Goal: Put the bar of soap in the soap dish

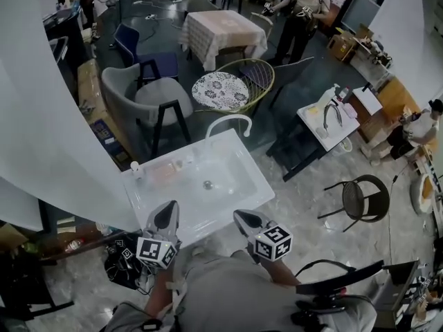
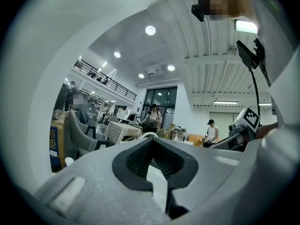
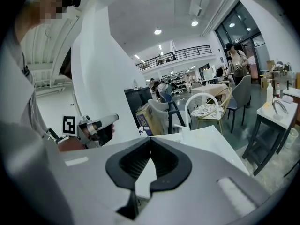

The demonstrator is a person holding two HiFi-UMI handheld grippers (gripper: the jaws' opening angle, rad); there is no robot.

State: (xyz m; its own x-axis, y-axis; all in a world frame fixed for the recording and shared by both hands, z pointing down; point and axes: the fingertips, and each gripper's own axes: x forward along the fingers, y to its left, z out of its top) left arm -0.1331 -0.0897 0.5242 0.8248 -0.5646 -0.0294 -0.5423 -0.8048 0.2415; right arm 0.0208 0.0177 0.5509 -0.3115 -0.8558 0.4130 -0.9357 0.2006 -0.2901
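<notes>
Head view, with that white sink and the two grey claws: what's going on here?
A person stands at a white sink with a hand-held claw in each hand. The left claw and the right claw hang by the sink's near edge, both shut and empty, so nothing has been picked up yet. A pale pinkish thing on the ledge left of the basin could be the soap, but it is too small to tell.

White sink (image 1: 250, 198) bears a soap dish (image 1: 165, 172) and small cup (image 1: 135, 167).
</notes>
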